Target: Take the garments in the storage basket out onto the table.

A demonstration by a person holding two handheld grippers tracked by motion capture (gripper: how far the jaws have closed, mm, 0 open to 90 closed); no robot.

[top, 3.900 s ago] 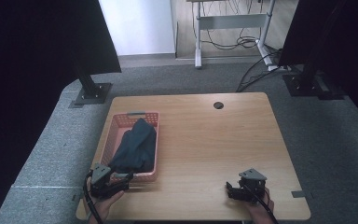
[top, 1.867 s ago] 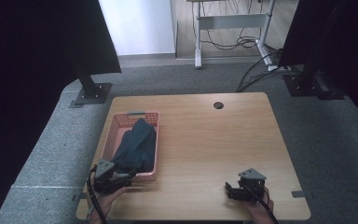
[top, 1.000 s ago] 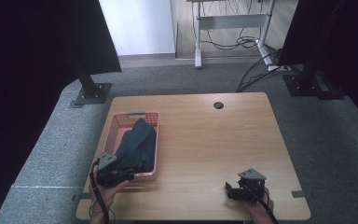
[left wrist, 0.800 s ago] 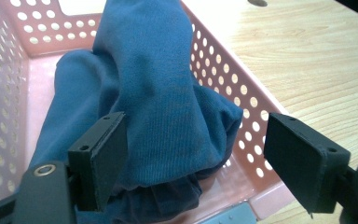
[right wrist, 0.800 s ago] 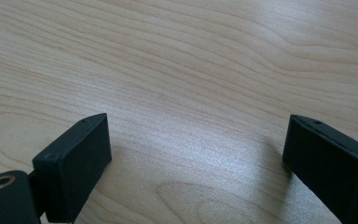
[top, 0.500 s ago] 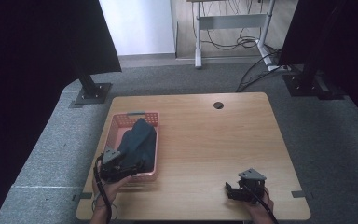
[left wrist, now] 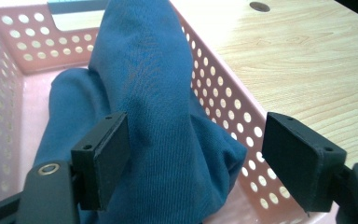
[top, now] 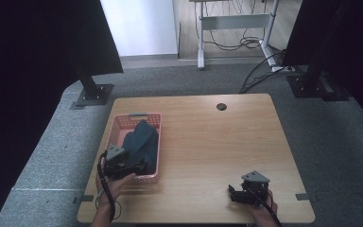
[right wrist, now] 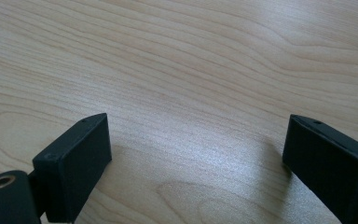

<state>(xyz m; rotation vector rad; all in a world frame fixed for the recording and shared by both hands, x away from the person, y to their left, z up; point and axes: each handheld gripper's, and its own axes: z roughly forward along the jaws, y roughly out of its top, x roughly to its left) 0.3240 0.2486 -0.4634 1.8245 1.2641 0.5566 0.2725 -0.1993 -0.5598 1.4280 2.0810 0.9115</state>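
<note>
Lengthwise, blue cloth (left wrist: 154,116) along basket (left wrist: 223,100)

wooden table (top: 203,142) | pink basket (top: 123,124) near left edge

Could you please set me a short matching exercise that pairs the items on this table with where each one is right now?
Items:
1. dark blue cloth
2. pink perforated plastic basket
3. left hand-held gripper
4. right hand-held gripper

Places:
A. open above bare wood near the table's front right
B. on the table's left side
C. heaped inside the basket
D. open around the cloth

Pairs: 1-C, 2-B, 3-D, 4-A
</note>
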